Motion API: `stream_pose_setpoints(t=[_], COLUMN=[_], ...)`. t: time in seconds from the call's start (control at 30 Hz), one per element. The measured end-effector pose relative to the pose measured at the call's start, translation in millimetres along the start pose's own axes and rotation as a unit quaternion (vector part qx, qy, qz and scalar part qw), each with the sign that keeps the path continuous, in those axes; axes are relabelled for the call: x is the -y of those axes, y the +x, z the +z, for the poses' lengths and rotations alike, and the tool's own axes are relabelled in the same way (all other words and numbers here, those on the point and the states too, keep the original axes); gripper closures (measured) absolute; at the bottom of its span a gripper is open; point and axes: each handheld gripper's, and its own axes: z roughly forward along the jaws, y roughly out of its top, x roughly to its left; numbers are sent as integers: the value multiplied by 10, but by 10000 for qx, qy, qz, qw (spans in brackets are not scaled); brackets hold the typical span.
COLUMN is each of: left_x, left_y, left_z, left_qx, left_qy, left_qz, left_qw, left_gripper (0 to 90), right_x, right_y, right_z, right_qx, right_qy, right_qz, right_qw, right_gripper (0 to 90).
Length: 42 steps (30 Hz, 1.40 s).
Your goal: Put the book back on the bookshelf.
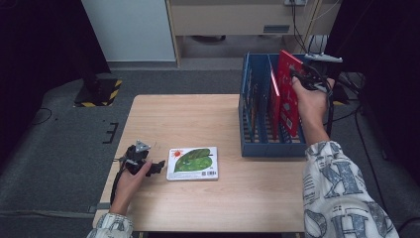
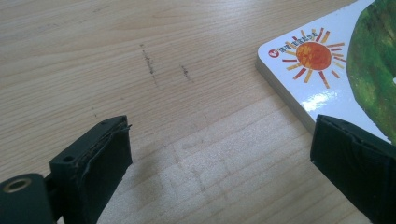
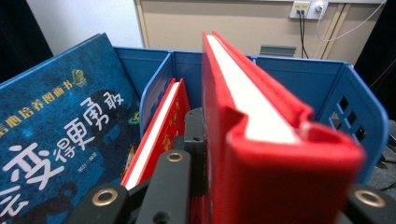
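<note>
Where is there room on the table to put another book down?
Bare wood lies behind the flat white leaf-cover book, left of the blue plastic book rack, and along the near edge of the wooden table. The rack's slots are crowded with upright books.

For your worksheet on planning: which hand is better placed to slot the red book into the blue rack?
Right: its gripper already clamps the red book above the blue rack.

Looks like a lab or recording room here: a small wooden table [image 1: 208, 114] alone on grey carpet [image 1: 64, 148]. Cables [image 1: 302, 25] trail to a wall socket [image 3: 308, 8], and a hazard-striped stand base [image 1: 99, 92] sits beyond the tabletop's far left corner.
</note>
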Motion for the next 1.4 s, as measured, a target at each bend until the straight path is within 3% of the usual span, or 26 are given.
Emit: stream_pose_setpoints(t=[0.37,0.67,0.8,1.4], left_x=[-3,-7,-6,-14], left_y=[-10,-9,-5,-14], left_z=[12,8,6,2], left_qx=[29,36,38,41], left_qy=[29,41,23,14], left_qz=[22,58,39,82], left_qw=[10000,10000,10000,10000], left_gripper=[50,50,51,51], right_x=[88,126,175,410], right_y=[72,97,137,70], right_z=[165,167,166,219], right_qx=[113,169,192,230], right_qy=[69,59,57,91], right_qz=[-62,64,-17,100], right_qw=[9999,9998,9998,9996], right_gripper=[792,789,789,789])
